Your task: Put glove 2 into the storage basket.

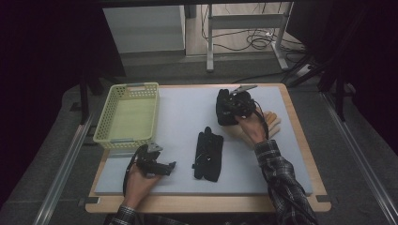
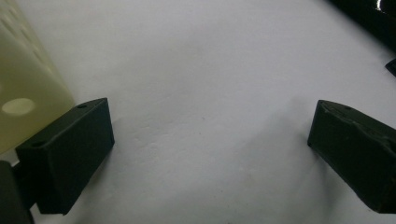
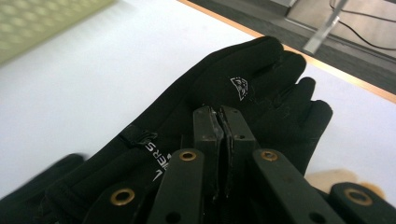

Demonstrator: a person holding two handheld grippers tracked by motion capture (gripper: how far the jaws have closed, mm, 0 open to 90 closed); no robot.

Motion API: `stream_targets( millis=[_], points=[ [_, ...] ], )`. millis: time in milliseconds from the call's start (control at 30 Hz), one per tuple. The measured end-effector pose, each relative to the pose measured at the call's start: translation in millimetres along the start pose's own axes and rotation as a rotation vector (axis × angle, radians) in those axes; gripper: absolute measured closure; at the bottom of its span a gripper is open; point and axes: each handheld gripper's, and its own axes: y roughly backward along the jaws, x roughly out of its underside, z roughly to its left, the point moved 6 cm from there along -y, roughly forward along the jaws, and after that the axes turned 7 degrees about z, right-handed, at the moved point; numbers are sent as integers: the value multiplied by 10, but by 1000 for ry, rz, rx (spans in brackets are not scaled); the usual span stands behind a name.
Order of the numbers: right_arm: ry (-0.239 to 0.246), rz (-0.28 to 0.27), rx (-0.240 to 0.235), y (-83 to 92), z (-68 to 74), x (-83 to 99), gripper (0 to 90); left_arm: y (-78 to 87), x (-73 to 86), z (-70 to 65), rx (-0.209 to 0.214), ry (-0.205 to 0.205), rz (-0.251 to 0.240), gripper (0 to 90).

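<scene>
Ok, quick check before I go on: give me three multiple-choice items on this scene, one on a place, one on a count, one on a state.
1. Where is the basket?
A. far-left corner of the mat
B. far-right corner
C. centre

2. How many black gloves are there?
A. one
B. two
C. three

3. The right tool is:
A. open, holding nothing
B. shut on a glove
C. shut on the basket

Answers:
1 A, it sits at the mat's far-left corner.
2 B, the lying glove is mid-mat and the held glove is in the right tool.
3 B, its jaws pinch the glove's fabric.
</scene>
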Motion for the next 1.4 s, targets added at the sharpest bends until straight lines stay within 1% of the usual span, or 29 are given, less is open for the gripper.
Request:
stream_targets(
  millis=[133, 233, 333, 400, 467, 500, 567, 633, 700, 800, 933, 1000, 1100, 1133, 1167, 1200, 1233, 1300, 1400],
  points=[
    [4, -12, -35, 137, 175, 81, 849, 0, 0, 0, 0, 0, 0, 6],
    [4, -25, -73, 260, 346, 166, 849, 0, 0, 0, 0, 0, 0, 6],
    [14, -35, -96, 369, 502, 240, 849, 1, 0, 2, -1, -3, 2, 6],
    [20, -48, -117, 455, 634, 304, 849, 1, -1, 2, -1, -3, 1, 6],
    [21, -52, -134, 502, 722, 351, 849, -2, -3, -1, -1, 2, -3, 6],
    [23, -54, -143, 536, 791, 393, 850, 0, -1, 1, -1, -2, 1, 6],
    [33, -54, -151, 585, 915, 469, 859, -1, -3, 0, -1, 1, -2, 6],
    [38, -56, -158, 615, 990, 515, 860, -1, -3, -1, -1, 2, -2, 6],
    [52, -51, -170, 631, 1091, 578, 861, -1, -3, -1, -2, 2, -3, 6],
    [81, -32, -154, 618, 1197, 652, 862, -2, -3, -4, 0, 5, -3, 6],
    [81, -27, -162, 574, 1267, 712, 864, -2, -4, -1, -1, 2, -4, 6],
    [72, -30, -168, 556, 1286, 722, 864, -2, -4, -1, -1, 2, -3, 6],
    [61, -16, -201, 480, 1346, 749, 861, -2, -3, -1, -1, 2, -3, 6],
    [64, 0, -214, 439, 1376, 771, 856, -4, -4, -5, 0, 6, -6, 6],
    [67, 9, -221, 406, 1402, 785, 840, -3, -3, -3, 0, 5, -4, 6],
    [79, 23, -224, 369, 1428, 803, 798, -2, -3, -4, -1, 5, -3, 6],
    [82, 24, -222, 358, 1432, 802, 768, -2, -3, -4, -1, 5, -4, 6],
    [98, 19, -216, 375, 1394, 774, 710, -2, -4, -2, -1, 3, -4, 6],
    [124, 28, -212, 419, 1334, 759, 680, -2, -4, -1, -1, 2, -3, 6]
  ],
)
